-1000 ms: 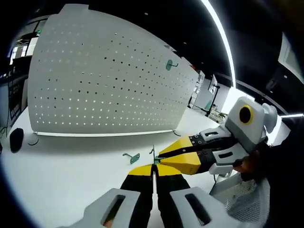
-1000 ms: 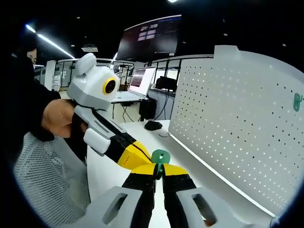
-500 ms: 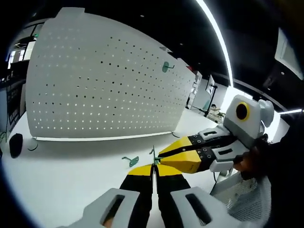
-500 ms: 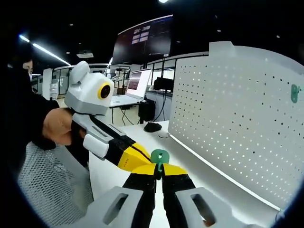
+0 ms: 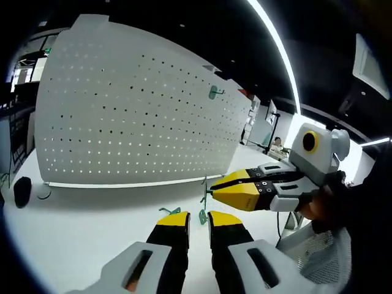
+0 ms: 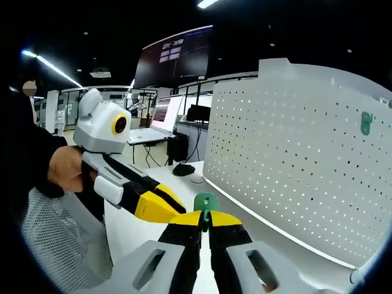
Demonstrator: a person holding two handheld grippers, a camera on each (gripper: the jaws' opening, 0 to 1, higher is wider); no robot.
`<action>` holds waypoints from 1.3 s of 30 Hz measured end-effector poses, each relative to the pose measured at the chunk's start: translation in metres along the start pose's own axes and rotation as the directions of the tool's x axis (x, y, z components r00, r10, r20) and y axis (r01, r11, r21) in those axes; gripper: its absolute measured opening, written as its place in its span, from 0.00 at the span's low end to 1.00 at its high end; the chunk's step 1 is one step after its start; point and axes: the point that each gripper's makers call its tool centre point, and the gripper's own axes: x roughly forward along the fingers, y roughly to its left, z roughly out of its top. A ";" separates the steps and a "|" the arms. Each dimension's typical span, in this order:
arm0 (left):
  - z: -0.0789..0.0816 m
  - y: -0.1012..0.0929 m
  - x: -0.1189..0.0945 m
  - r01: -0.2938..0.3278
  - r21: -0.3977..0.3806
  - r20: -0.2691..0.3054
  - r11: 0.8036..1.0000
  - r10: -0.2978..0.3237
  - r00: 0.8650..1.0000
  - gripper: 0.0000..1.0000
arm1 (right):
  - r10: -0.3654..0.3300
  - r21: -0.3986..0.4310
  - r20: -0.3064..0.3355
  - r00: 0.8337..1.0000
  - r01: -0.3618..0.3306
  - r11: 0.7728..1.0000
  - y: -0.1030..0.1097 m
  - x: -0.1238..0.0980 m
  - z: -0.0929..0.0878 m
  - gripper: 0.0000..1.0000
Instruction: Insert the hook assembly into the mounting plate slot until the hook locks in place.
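Green hooks: three are showing in the left gripper view, one hanging high on the pegboard (image 5: 212, 92), one lying on the table (image 5: 169, 211), one sitting at the right gripper's tips (image 5: 203, 214)
Pegboards: one white perforated pegboard (image 5: 135, 110) is standing on the table
Tables: one white table (image 5: 73, 226) is carrying the board
Grippers: two are showing, left gripper (image 5: 197, 222) and right gripper (image 6: 205, 224)
Computer mice: one dark mouse (image 5: 22, 191) is lying at the table's far left
Laptops: one open laptop (image 6: 158, 119) is sitting in the background
Ceiling light strips: one is glowing (image 5: 278, 52)

Left gripper (image 5: 198, 219): fingers parted with a clear gap, extended forward. Right gripper (image 6: 204, 222): fingers closed together, tips meeting beside the left gripper's. A hand (image 6: 66, 173) grips the left gripper's body.
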 end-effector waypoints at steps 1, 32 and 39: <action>0.001 0.000 0.000 0.001 0.004 0.004 1.000 -0.001 1.000 0.17 | -0.008 0.001 0.002 1.000 0.008 1.000 -0.002 -0.001 0.000 0.01; 0.015 -0.025 0.000 0.070 0.113 0.061 0.991 -0.077 0.995 0.60 | -0.400 0.101 0.101 0.911 0.391 0.915 -0.131 -0.071 0.038 0.01; 0.014 -0.027 0.000 0.076 0.117 0.055 0.990 -0.083 0.995 0.60 | -0.525 0.100 0.164 0.835 0.515 0.851 -0.187 -0.106 0.073 0.01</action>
